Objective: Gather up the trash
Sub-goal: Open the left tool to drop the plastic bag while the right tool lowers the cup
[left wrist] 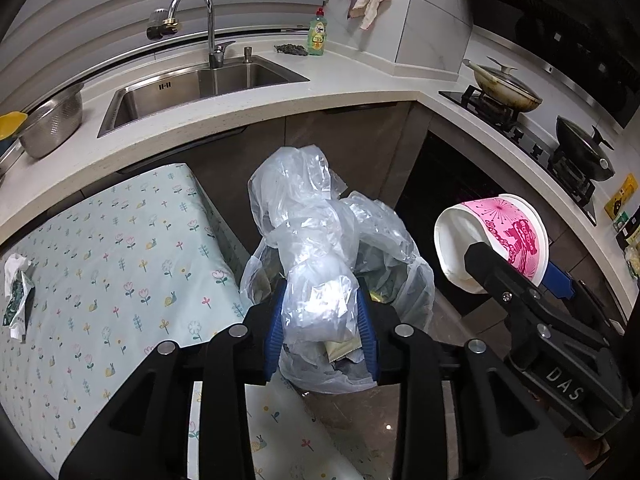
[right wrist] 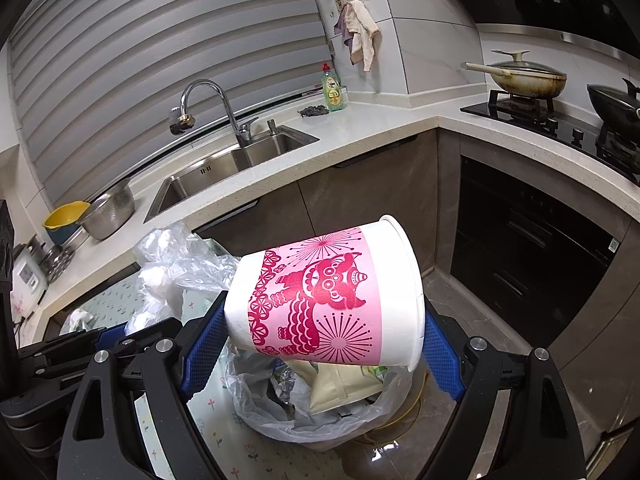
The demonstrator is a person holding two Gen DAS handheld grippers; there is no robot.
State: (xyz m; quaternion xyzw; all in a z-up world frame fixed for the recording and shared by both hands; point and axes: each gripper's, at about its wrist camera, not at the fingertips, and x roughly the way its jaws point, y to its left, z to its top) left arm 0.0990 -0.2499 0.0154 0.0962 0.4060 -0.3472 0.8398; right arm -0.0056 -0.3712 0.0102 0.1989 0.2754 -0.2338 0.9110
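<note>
The left gripper (left wrist: 322, 330) clenches a crumpled clear plastic bag (left wrist: 316, 280) above the bag-lined trash bin (right wrist: 320, 420). At its three o'clock, the right gripper (right wrist: 322, 334) grasps a tilted white-and-pink paper cup (right wrist: 328, 292) over the same bin.

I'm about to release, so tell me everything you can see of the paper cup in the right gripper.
The paper cup is white with a wide pink band printed with a red lion-like figure and starbursts. It lies on its side, rolled rim to the right, base to the left, clamped between the right gripper blue pads. Its inside looks white and empty. It hangs over the open trash bag, which holds wrappers, and does not appear to touch it.
</note>
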